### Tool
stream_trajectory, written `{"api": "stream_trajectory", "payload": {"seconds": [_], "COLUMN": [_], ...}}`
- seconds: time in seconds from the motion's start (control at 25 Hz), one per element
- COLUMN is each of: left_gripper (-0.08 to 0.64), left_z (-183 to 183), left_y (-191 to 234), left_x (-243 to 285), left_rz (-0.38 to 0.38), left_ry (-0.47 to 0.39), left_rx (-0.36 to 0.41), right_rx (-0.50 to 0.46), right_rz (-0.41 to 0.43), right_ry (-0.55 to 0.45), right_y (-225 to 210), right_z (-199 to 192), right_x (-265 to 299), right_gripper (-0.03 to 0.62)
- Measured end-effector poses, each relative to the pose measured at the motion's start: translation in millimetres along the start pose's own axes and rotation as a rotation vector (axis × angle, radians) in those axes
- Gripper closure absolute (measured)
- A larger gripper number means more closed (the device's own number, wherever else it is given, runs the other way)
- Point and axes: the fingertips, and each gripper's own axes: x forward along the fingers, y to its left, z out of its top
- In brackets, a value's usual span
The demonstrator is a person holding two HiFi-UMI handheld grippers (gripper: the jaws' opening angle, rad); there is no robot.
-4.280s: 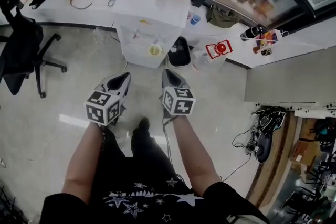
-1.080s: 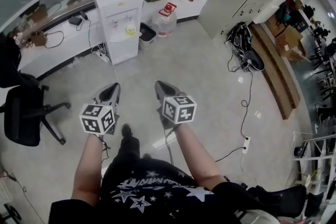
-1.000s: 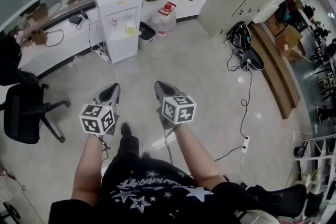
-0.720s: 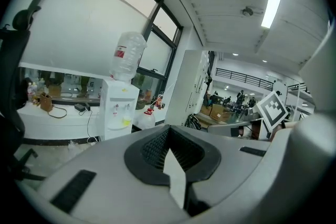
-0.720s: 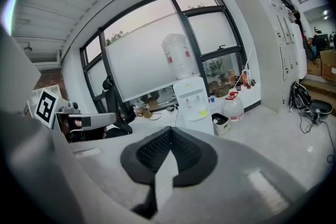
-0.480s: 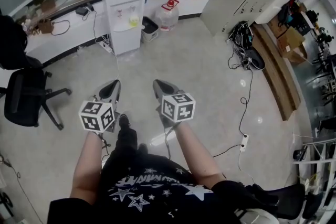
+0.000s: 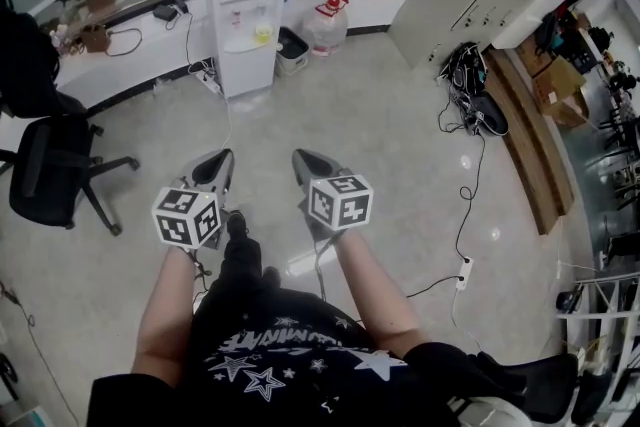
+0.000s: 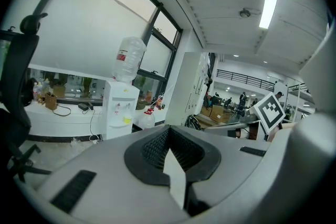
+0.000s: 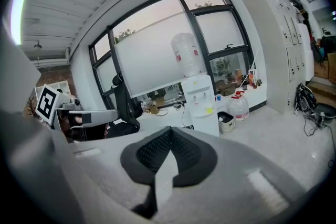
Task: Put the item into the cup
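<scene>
Both grippers hang in front of me over the bare floor, side by side, pointing towards a white water dispenser (image 7: pixel 245 15). My left gripper (image 7: pixel 222 156) has its jaws pressed together with nothing between them, and so does my right gripper (image 7: pixel 297 156). In the left gripper view the closed tips (image 8: pixel 168 131) aim at the dispenser (image 8: pixel 119 113); the right gripper view shows the same (image 9: pixel 169 132). A small yellow object (image 7: pixel 263 35) sits on the dispenser's tray; it is too small to tell what it is.
A spare water jug (image 7: pixel 328 23) and a dark bin (image 7: pixel 292 50) stand to the right of the dispenser. A black office chair (image 7: pixel 55 170) is at the left. Cables and a power strip (image 7: pixel 462 273) lie on the floor at the right, by a bench (image 7: pixel 520 135).
The dispenser, close in front of me several seconds ago, now lies farther off and higher in the head view. Both grippers keep the same shut pose relative to me.
</scene>
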Motion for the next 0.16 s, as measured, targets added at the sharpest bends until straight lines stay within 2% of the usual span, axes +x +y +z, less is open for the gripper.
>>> {"api": "stream_trajectory", "payload": {"seconds": [0.16], "left_gripper": [0.555], "left_z": [-2.6], "left_y": [3.5], "left_x": [-1.5], "left_rz": [-0.003], "left_ry": [0.004], "left_rx": [-0.003], "right_rx": [0.002], "right_rz": [0.013], "right_ry": [0.002], "right_y": [5.4], "right_z": [-2.9], "right_x": [2.9], "right_gripper": [0.592]}}
